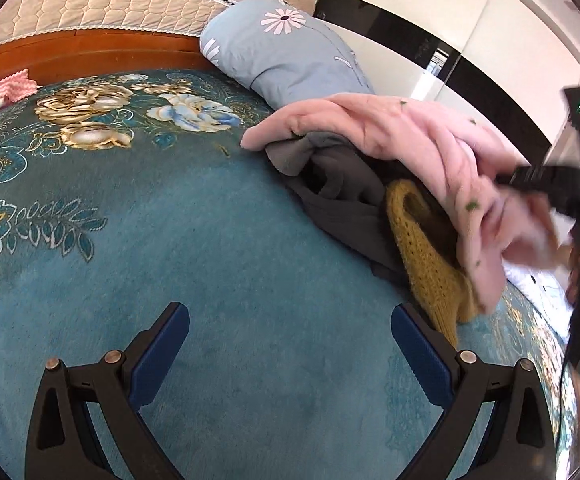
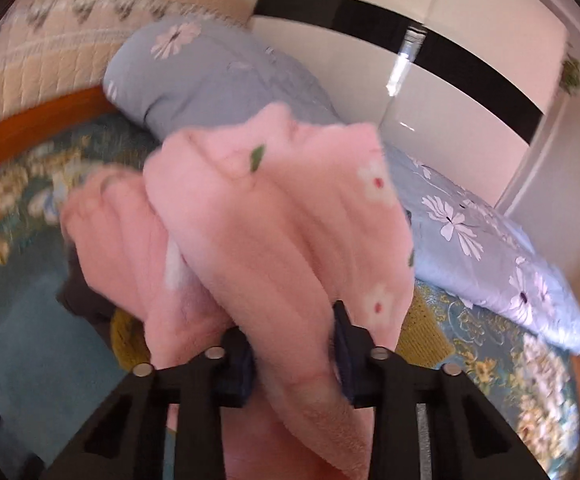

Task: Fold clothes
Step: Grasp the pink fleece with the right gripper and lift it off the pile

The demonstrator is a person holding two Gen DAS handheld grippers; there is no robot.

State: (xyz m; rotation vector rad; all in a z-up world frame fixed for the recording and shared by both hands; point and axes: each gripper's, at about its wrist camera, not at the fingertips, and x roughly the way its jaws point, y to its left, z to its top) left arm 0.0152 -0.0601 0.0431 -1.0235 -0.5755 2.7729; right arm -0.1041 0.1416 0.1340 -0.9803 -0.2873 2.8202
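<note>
1. Sunlight is falling across a bed covered by a teal floral blanket [image 1: 209, 240], with a wooden headboard [image 1: 81, 54] and a blue-grey daisy quilt [image 1: 290, 56] lying behind.
2. Left tongs [image 1: 290, 354] are hovering wide open over bare blanket, gripping nothing.
3. Right tongs [image 2: 294, 354] are pinching a fold of the pink fleece garment [image 2: 273, 220], its cloth filling the narrow gap between the pads.
4. That garment is draping up from a clothes heap at the bed's right side, lying over a grey garment [image 1: 338, 196] and a mustard knit [image 1: 422, 256].
5. Near the headboard, a pink-and-white striped cloth [image 1: 3, 92] is sitting well apart from the heap.
</note>
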